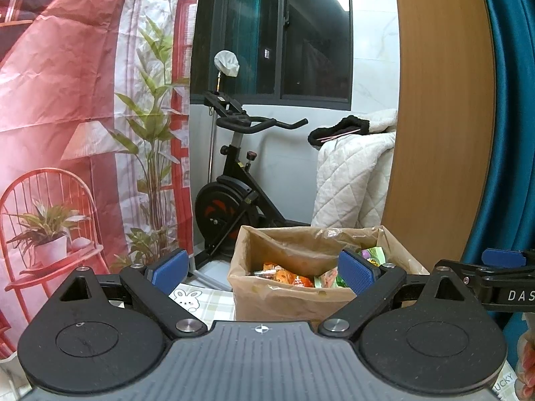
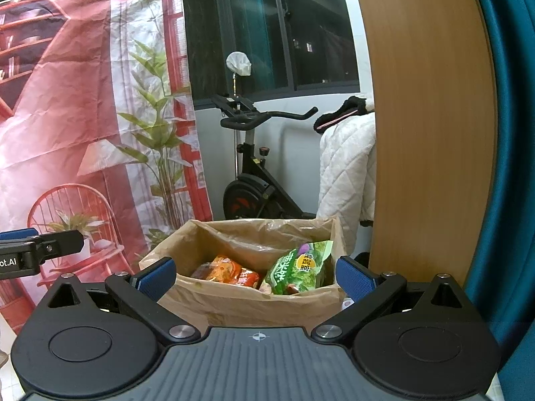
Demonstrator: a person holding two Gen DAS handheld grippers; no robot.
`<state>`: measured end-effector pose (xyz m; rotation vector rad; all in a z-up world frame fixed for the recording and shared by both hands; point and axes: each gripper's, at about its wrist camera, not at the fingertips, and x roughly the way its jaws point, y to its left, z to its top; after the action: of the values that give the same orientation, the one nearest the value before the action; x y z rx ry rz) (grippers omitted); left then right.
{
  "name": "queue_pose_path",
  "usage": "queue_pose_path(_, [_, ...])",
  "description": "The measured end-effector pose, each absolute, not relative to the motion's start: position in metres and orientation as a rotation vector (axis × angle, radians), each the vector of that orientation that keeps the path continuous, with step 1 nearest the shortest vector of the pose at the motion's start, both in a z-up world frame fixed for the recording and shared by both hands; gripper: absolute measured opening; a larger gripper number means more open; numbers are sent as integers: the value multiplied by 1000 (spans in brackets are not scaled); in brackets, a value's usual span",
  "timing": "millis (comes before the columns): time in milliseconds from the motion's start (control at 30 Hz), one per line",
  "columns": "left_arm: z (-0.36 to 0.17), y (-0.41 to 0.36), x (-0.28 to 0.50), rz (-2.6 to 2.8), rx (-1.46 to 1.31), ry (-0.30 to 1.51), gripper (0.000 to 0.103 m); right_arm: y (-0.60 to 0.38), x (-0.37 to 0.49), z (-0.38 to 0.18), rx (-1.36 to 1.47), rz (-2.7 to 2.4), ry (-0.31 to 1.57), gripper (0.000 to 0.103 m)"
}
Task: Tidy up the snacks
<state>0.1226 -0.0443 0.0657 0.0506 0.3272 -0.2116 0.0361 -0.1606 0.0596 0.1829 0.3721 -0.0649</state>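
Observation:
A brown cardboard box (image 1: 287, 295) (image 2: 247, 304) lined with a clear plastic bag stands just ahead of both grippers. Inside lie an orange snack packet (image 2: 227, 270) (image 1: 284, 275) and a green snack bag (image 2: 297, 267) (image 1: 329, 279). My left gripper (image 1: 262, 270) is open, its blue pads wide apart in front of the box, nothing between them. My right gripper (image 2: 255, 277) is open too, straddling the box front with nothing held. Each gripper's finger shows at the edge of the other's view.
A checked tablecloth with a bunny print (image 1: 200, 300) covers the table under the box. Behind stand a black exercise bike (image 1: 234, 197), a red printed backdrop (image 1: 67, 133), a white quilt (image 1: 351, 180), a wooden panel (image 1: 441, 100) and a teal curtain (image 1: 511, 133).

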Motion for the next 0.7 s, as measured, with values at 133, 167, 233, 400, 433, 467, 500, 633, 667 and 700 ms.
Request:
queue_pose_path(133, [65,-45,122,-211,50,328,97,-160,37,60,182,-66,373,101])
queue_pose_path(167, [65,-45,122,-212,50,329,97,-161,36,59,182,-66,373,101])
queue_pose_path(233, [65,-45,122,-212,48,330,97,-160,37,60,182,-65,374,101])
queue_pose_path(400, [63,-45,122,-211,45,334,97,-160,37,60,181,-66,374,101])
queue_pose_path(433, [63,-45,122,-209,45,335,97,-160,36,60,181,-65,374,101])
queue_pose_path(467, [63,-45,123,-209,44,336,97,-160,36,60,181,-65,373,101])
queue_pose_path(500, [63,-45,123,-209,43,337,97,-160,37,59,180,-65,373,101])
queue_pose_path(633, [62,-46,121,-213,38,338,97,-160,37,59,180,-65,374,101])
queue_pose_path(667, [62,-46,121,-214,38,337,97,-161,37,59,180,-65,375,101])
queue_pose_path(700, [62,-46,121,-216,38,337,97,-161,37,59,181,-64,376,101])
